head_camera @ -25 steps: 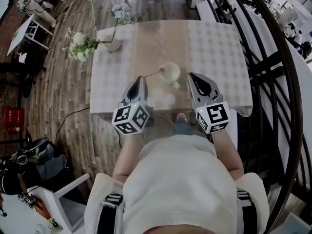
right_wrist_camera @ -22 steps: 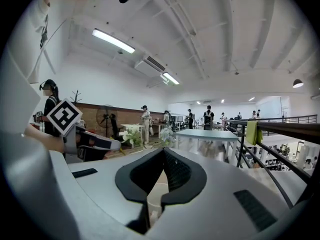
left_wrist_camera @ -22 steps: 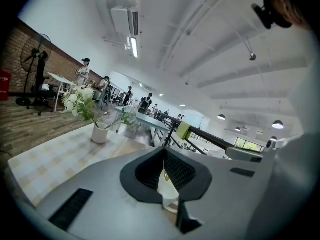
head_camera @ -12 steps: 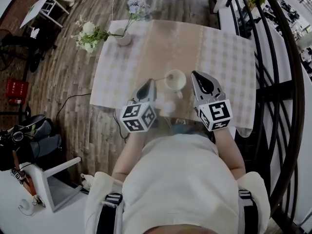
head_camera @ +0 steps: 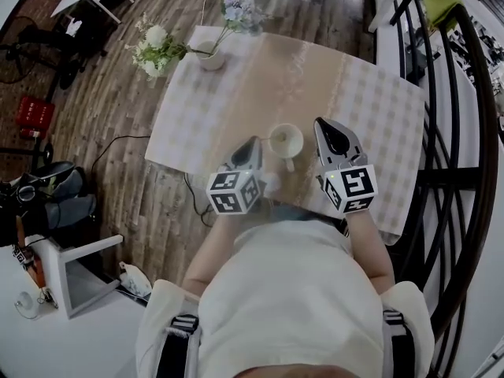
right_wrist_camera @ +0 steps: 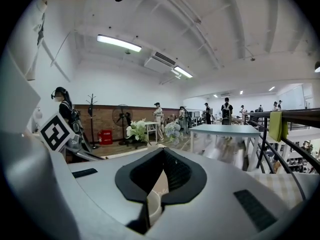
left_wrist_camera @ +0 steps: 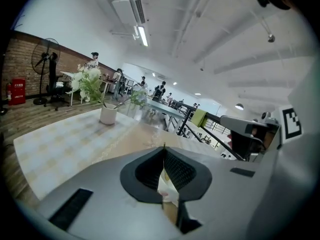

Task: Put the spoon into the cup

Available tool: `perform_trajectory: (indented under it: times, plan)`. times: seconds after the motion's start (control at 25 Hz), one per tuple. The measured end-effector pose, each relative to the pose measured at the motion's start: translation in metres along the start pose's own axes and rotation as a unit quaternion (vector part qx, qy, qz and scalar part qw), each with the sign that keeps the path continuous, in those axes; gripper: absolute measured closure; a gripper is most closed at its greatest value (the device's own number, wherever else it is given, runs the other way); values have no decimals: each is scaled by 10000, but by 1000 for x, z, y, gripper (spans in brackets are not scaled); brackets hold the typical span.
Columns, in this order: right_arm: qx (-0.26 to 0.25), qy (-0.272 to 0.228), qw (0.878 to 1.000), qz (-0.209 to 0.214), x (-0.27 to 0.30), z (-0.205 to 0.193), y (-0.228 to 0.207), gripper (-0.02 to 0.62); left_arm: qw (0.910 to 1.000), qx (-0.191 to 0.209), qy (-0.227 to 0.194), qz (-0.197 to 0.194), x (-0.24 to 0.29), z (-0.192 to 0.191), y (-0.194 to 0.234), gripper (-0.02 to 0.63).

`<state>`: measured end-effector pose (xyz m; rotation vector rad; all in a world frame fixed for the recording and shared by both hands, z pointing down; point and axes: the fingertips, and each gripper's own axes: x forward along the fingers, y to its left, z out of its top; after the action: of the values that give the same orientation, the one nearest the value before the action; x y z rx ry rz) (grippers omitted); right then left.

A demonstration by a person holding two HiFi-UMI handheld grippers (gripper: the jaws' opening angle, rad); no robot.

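The left gripper [head_camera: 254, 141], clenched on the thin metal spoon [head_camera: 272, 138], had moved right, lowering the spoon's bowl into the white ceramic cup [head_camera: 288, 142]. Likely only release remained. The right gripper [head_camera: 321, 123] hung clenched on nothing.

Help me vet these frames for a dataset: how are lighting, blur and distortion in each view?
Head view: strong fisheye bowing the railing; soft, even light, cup fairly sharp. Left gripper view: black vignette at the corners, glaring ceiling lamp, vase clear. Right gripper view: same vignette, bright strip light, far table slightly smeared.
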<state>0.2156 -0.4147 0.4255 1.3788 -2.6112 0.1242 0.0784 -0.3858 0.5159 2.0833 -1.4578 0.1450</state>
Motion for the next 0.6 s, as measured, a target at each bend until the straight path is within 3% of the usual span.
perform_trajectory:
  times: [0.6]
  plan:
    - [140, 239, 9989, 373, 8, -23, -4, 595, 9988, -179, 336, 302, 24, -33, 4, 601]
